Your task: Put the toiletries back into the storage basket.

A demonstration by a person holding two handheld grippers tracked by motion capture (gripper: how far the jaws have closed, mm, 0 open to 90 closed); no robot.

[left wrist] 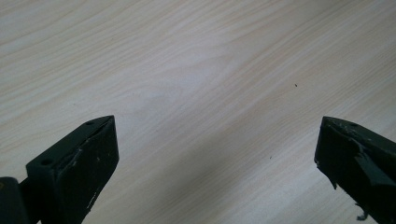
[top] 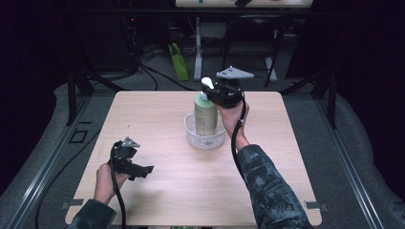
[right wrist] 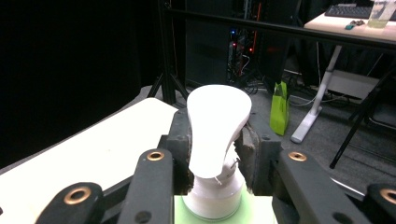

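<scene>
A pale green pump bottle (top: pixel 206 114) stands upright inside a clear plastic bowl (top: pixel 193 135) at the middle of the light wooden table (top: pixel 157 119), slightly toward the far side. The right gripper (top: pixel 214 93) reaches in from the right at the bottle's top, and the right gripper view shows its two black jaws clamped on either side of the neck just under the white pump head (right wrist: pixel 216 126), the pads (right wrist: pixel 183 154) pressing against the white collar. The pump head points away from the camera, toward the far dark edge of the room.

The left gripper (top: pixel 143 171) rests low over the near left part of the table, well apart from the bowl, pointing right. In the left gripper view its jaws stand wide apart with bare wood grain between them and nothing held.

On the floor beyond the far edge of the table leans a small bright green bag (top: pixel 178 62).
</scene>
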